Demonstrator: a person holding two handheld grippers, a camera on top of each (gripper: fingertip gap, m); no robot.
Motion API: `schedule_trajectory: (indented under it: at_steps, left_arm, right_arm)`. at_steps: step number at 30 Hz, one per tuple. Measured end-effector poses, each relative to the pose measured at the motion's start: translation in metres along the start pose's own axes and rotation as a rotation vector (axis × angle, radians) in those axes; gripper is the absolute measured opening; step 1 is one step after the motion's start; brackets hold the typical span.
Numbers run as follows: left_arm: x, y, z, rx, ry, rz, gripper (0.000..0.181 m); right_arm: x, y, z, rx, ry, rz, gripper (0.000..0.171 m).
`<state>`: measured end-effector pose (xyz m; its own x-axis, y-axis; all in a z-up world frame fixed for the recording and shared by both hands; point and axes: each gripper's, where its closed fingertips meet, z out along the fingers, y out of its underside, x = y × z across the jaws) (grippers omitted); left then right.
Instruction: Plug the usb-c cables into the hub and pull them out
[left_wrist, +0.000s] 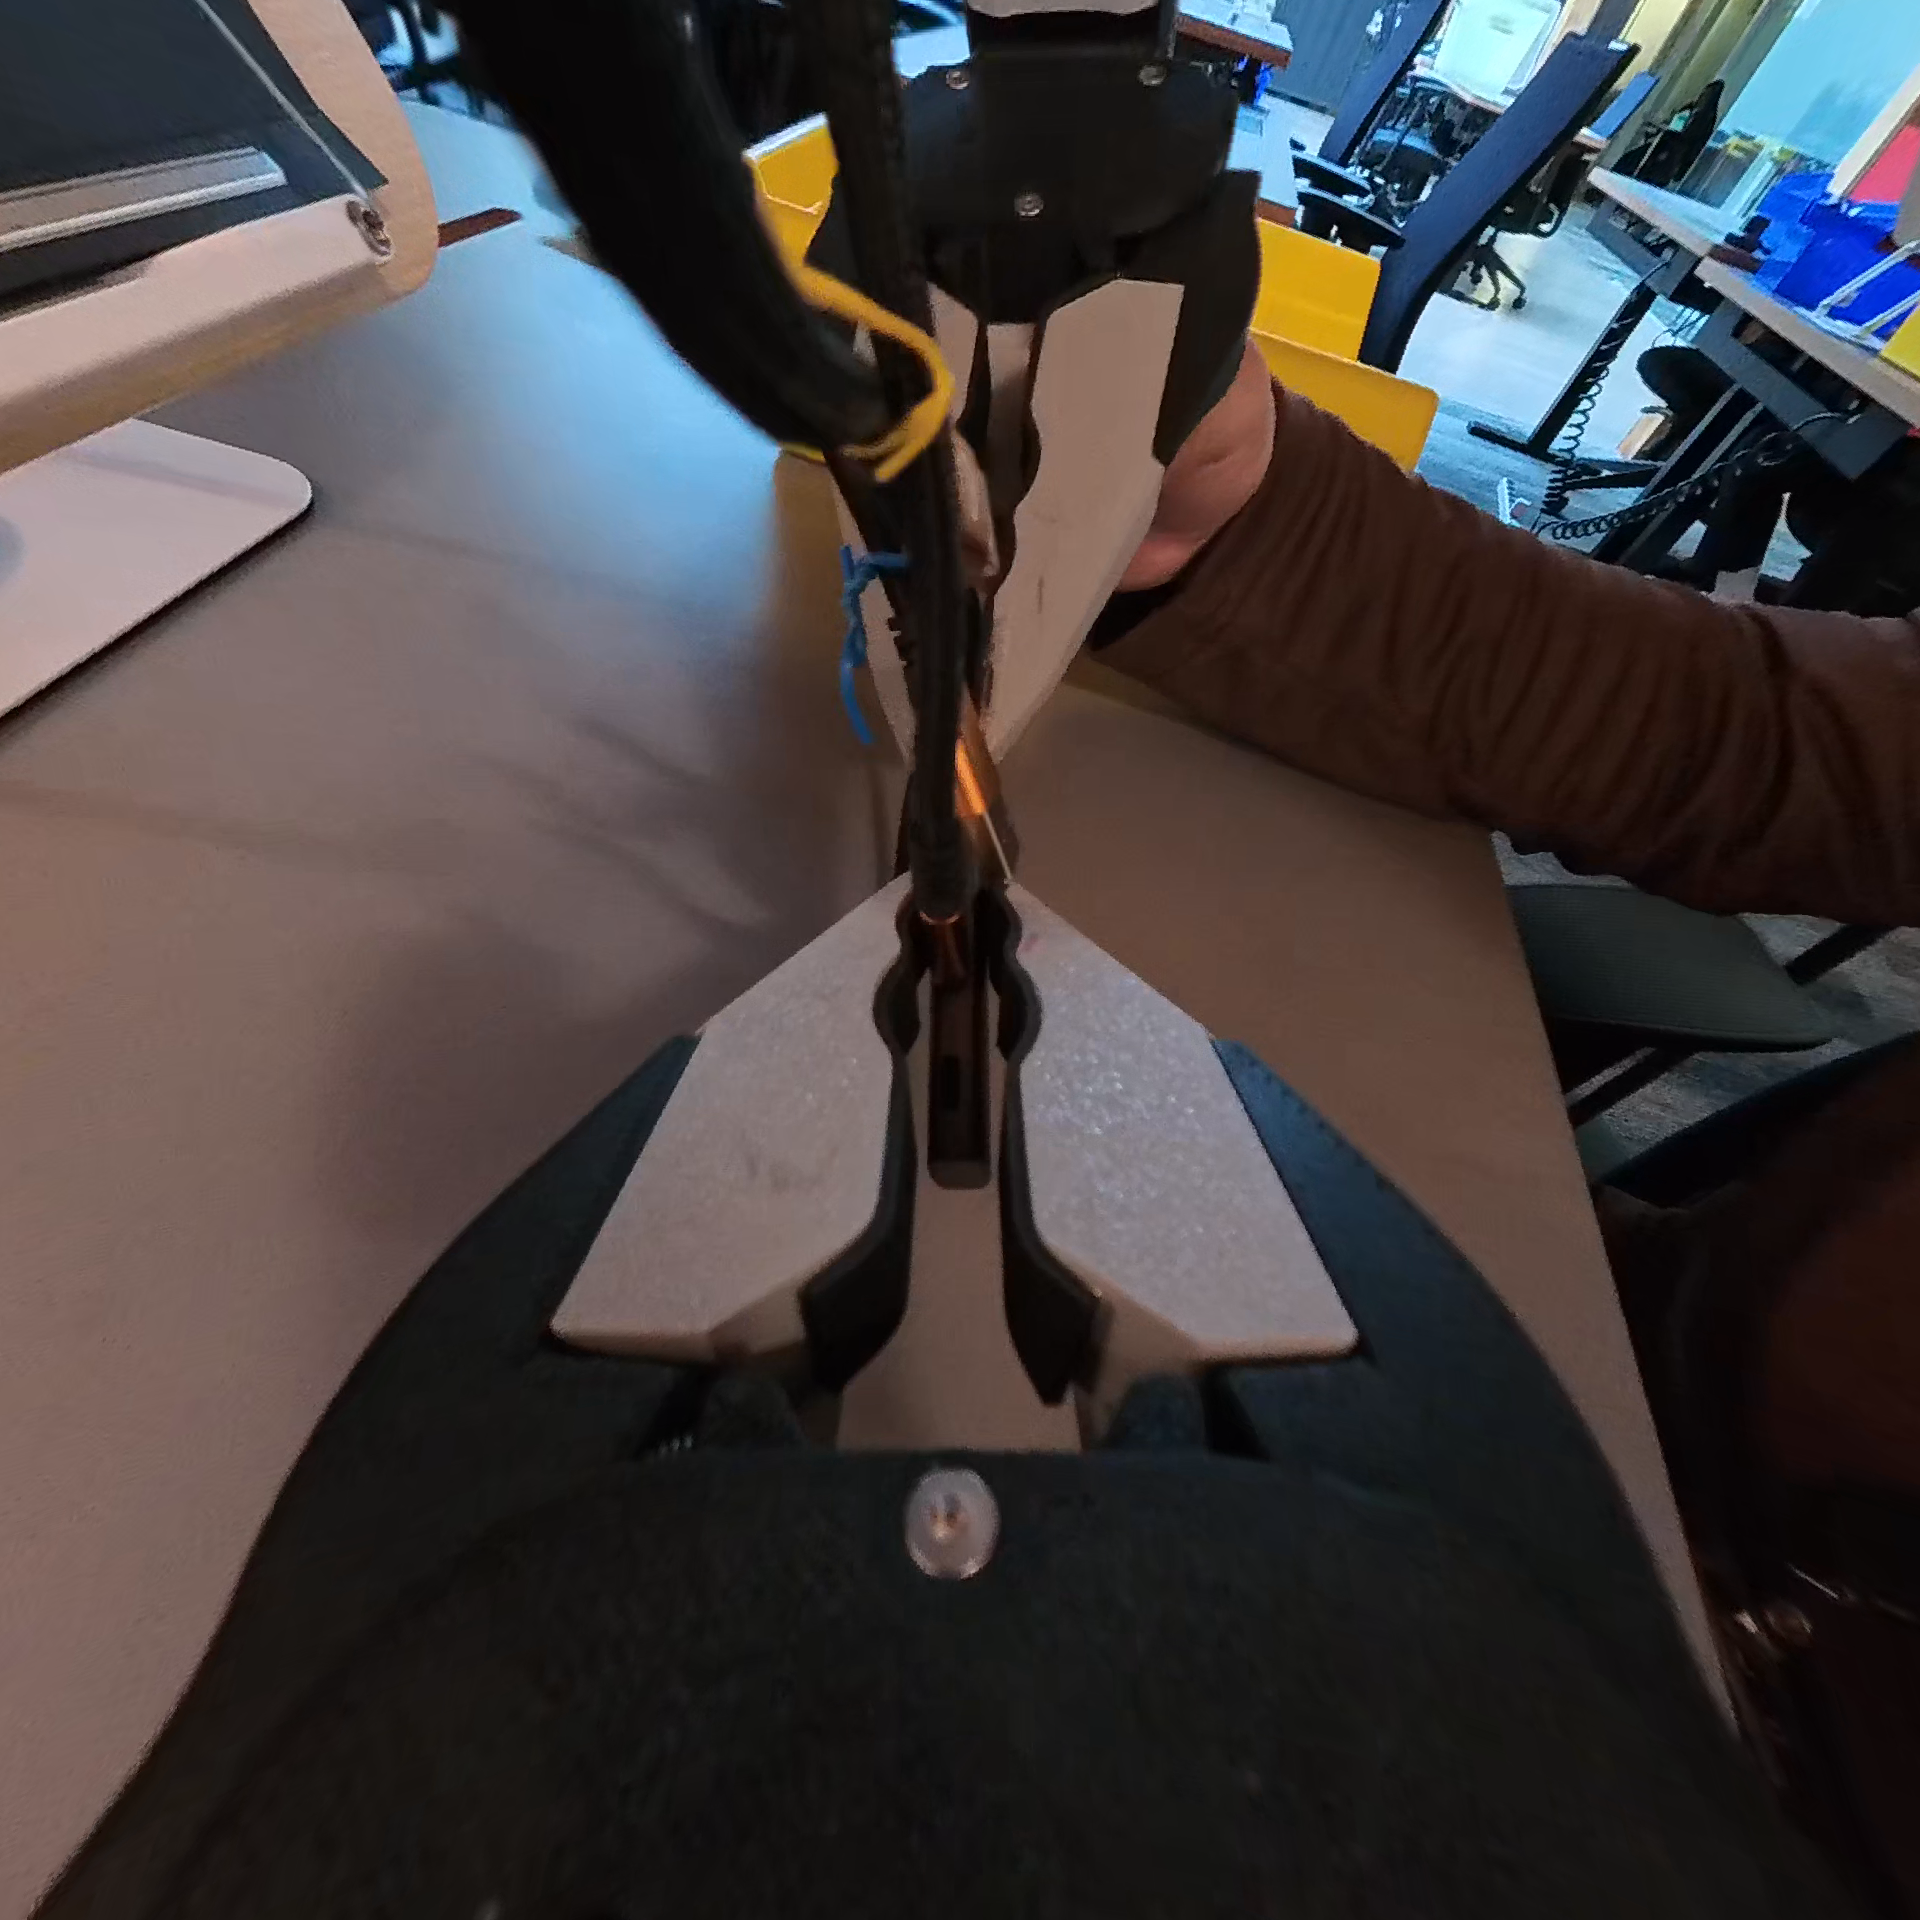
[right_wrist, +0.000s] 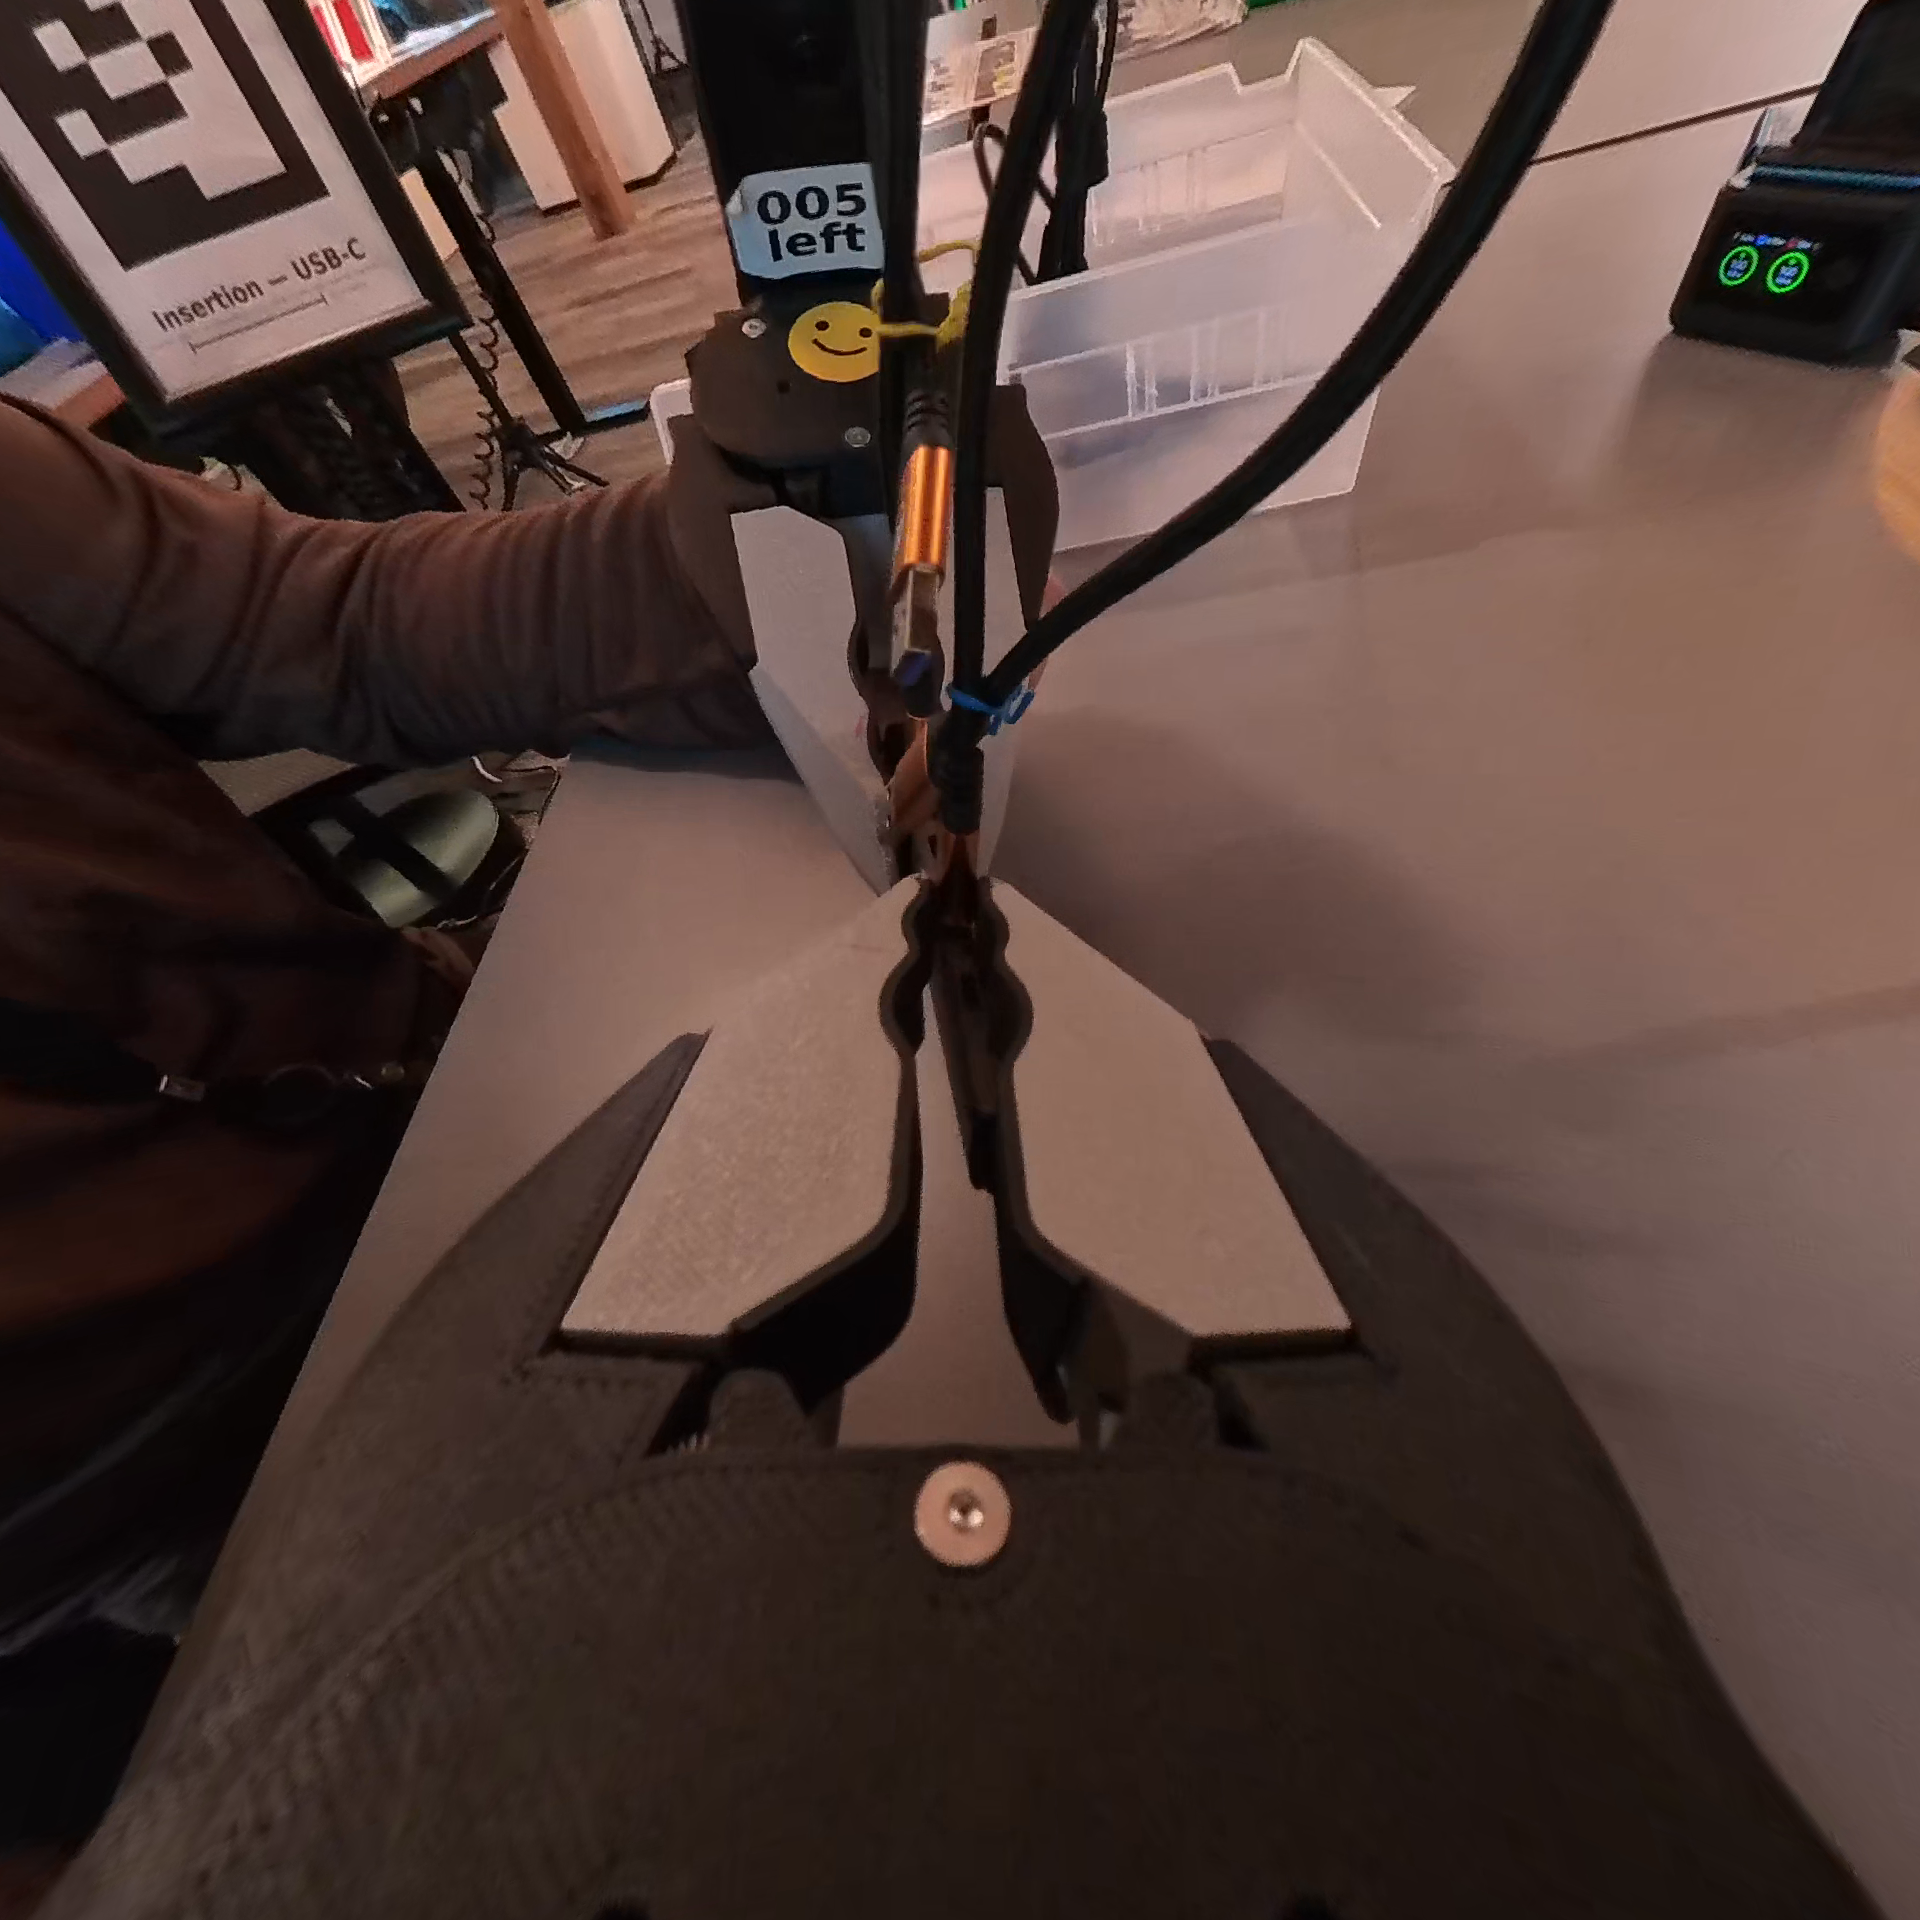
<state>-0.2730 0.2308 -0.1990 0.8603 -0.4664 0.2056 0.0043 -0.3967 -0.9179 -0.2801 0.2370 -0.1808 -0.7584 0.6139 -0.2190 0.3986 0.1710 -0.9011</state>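
In the left wrist view my left gripper (left_wrist: 956, 894) is shut on a slim dark hub (left_wrist: 954, 1081), which lies lengthwise between the fingers above the grey table (left_wrist: 468, 831). My right gripper (left_wrist: 987, 717) faces it tip to tip, held by a hand in a brown sleeve. In the right wrist view my right gripper (right_wrist: 954, 883) is shut on a dark, orange-tinted usb-c plug (right_wrist: 961, 997), right against the left gripper (right_wrist: 925, 821). A bundle of black cables (right_wrist: 971, 468) with a blue tie (right_wrist: 987, 707) hangs over both. A loose orange connector (right_wrist: 920, 520) dangles beside it.
A white monitor stand (left_wrist: 125, 540) sits at the far left and a yellow bin (left_wrist: 1320, 301) behind the grippers. A clear plastic bin (right_wrist: 1195, 312), a small black device with a lit screen (right_wrist: 1787, 281) and a framed marker sign (right_wrist: 197, 187) are nearby. The table edge (left_wrist: 1558, 1039) is close. Both grippers' tips are close together, under 4 cm apart.
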Motion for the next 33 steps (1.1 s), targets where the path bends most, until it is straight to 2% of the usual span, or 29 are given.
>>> schedule_trajectory:
  at_steps: [5, 9, 13, 20, 25, 33]
  left_arm:
    - [0.002, 0.002, 0.000, 0.006, 0.032, -0.032, 0.008]
    - [-0.004, 0.007, 0.004, -0.016, -0.016, 0.002, 0.008]
    - [0.000, -0.005, 0.002, 0.057, 0.006, -0.021, 0.008]
    - [-0.011, 0.001, -0.002, 0.019, -0.072, 0.006, 0.008]
    - [-0.017, 0.001, -0.007, 0.049, -0.050, -0.093, 0.008]
    - [-0.019, -0.011, -0.017, 0.124, -0.039, -0.148, 0.009]
  right_arm:
    - [-0.001, -0.003, 0.004, 0.030, -0.032, 0.035, 0.003]
    - [0.003, -0.001, 0.008, 0.029, -0.028, 0.054, 0.004]
    - [0.002, -0.010, 0.007, 0.101, -0.064, 0.074, 0.004]
    - [0.006, -0.011, 0.013, 0.119, -0.052, 0.080, 0.002]
    - [0.013, -0.016, 0.017, 0.178, -0.048, 0.127, 0.001]
    - [0.016, -0.032, 0.016, 0.298, -0.050, 0.186, 0.001]
